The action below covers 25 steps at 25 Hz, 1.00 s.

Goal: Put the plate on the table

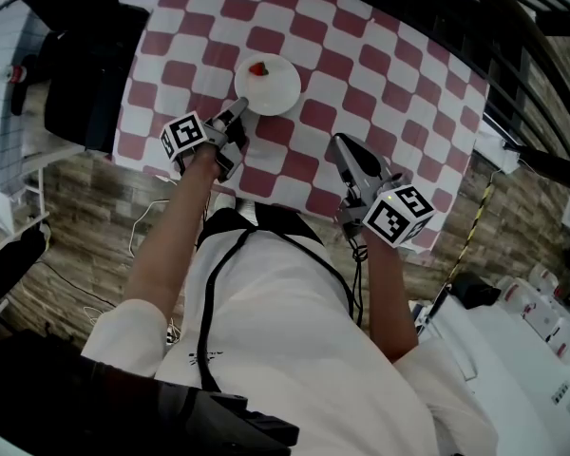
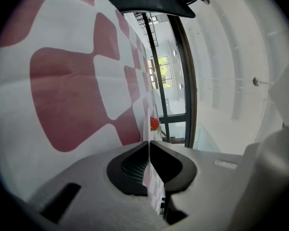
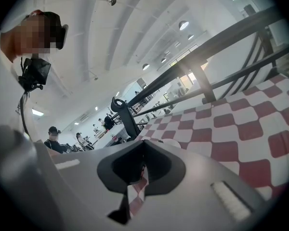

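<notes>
Pinching the plate [image 1: 269,85] at its near rim, left claw [image 1: 239,110] holds well: it looks stiff, light, breakable. Right claw [image 1: 339,144] is pressed together.

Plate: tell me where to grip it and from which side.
Grip the plate by its thin near rim, coming in low from the person's side. It lies flat on the table, so only the rim can be pinched, and the red fruit sits farther in. The left gripper is shut there.
</notes>
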Available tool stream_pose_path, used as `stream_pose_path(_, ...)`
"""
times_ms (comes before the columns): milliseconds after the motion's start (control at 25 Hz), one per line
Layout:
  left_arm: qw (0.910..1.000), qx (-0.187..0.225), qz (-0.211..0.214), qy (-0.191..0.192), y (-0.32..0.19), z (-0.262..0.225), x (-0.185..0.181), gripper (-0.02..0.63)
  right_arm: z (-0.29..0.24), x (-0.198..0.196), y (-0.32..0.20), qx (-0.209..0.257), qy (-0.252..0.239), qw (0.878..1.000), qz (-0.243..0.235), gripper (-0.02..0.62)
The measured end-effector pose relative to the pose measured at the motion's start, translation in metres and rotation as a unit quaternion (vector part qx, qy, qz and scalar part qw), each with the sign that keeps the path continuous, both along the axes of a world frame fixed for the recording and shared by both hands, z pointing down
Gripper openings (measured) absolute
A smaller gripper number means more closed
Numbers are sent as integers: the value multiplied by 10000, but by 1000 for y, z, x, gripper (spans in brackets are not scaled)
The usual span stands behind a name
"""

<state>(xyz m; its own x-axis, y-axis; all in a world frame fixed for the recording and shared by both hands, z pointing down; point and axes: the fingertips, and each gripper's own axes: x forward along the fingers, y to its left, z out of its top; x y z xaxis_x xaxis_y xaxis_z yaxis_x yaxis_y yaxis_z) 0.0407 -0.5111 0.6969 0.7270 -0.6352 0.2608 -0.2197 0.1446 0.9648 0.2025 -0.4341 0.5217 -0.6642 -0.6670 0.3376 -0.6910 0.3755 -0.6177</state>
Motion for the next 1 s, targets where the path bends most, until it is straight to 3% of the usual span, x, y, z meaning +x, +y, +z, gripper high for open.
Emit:
stream_pose_path(440,9969,-457,-67,-630,-13,8,5,17,2,4,-2,-5,-73,9999,73,9)
stream_pose_path(1000,9868,-902,-223,-1323,-17,25,0,31,1,7,5,-8,-88,9998,172,9)
